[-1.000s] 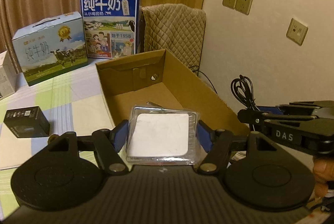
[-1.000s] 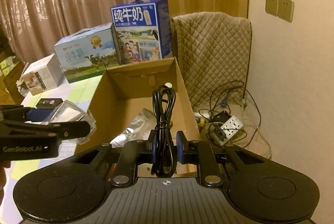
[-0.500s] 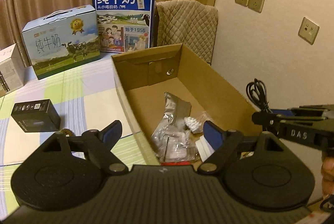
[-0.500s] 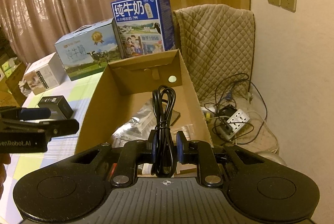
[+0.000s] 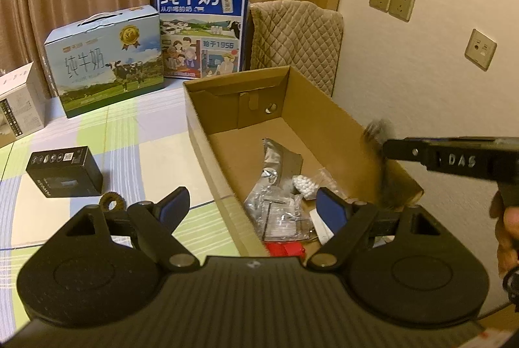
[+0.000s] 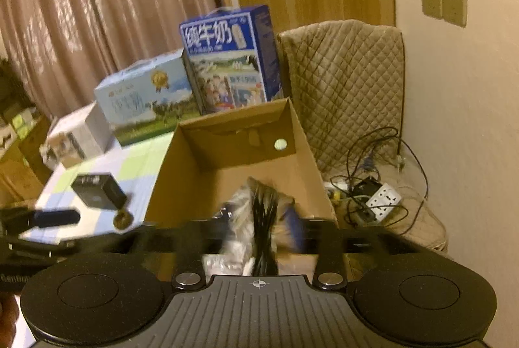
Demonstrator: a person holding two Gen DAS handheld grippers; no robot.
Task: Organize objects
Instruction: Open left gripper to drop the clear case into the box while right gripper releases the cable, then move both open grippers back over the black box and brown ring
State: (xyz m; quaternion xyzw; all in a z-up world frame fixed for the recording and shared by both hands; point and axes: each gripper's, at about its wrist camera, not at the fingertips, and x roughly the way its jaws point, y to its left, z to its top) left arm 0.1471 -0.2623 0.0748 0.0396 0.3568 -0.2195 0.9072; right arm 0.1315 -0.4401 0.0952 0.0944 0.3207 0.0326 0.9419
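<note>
While we work from the left, the small black box (image 5: 63,171) and the brown ring (image 5: 112,201) lie on the cloth, outside the carton (image 5: 207,133). Our left gripper (image 5: 251,206) stands apart and empty over the carton's near edge. Our right gripper (image 6: 264,229) is opening, with the black cable (image 6: 264,218) blurred between its jaws above the carton. We should hold the right hand steady over the middle until the cable is free.
</note>
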